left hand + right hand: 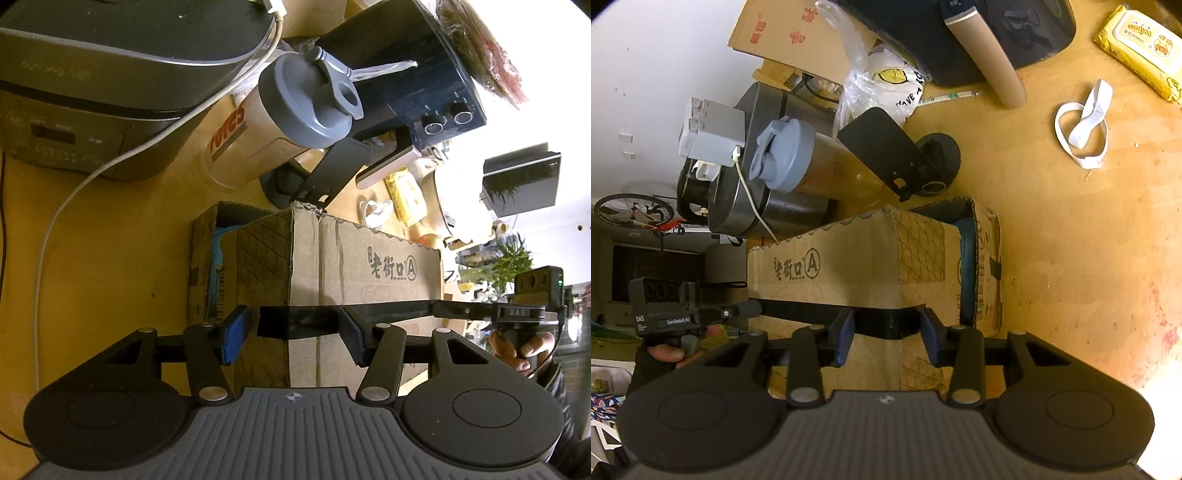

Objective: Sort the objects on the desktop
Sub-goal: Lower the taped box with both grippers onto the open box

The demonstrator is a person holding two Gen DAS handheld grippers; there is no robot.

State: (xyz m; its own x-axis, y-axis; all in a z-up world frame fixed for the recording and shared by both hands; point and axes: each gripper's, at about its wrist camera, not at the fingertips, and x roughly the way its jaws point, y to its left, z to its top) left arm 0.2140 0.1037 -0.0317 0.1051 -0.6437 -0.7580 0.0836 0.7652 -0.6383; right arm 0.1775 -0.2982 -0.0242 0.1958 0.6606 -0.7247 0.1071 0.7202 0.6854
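A cardboard box (369, 280) printed with an "A" stands on the wooden table (110, 258), with blue packaging inside it. A long black bar (295, 319) runs across the front of the box. Its thick end lies between the blue pads of my left gripper (295, 334), with a narrow gap showing at the left pad. In the right wrist view the black bar (886, 321) fills the space between the pads of my right gripper (886, 338). Each view shows the other gripper, held by a hand (517, 347), at the bar's far end.
A grey-lidded tumbler (295, 110), a black stand (332, 170) and a dark cooker (110, 92) with a white cable crowd behind the box. On the table lie a white strap (1082, 125) and a yellow wipes pack (1141, 44). A cardboard tube (990, 59) and plastic bags (886, 77) lie further back.
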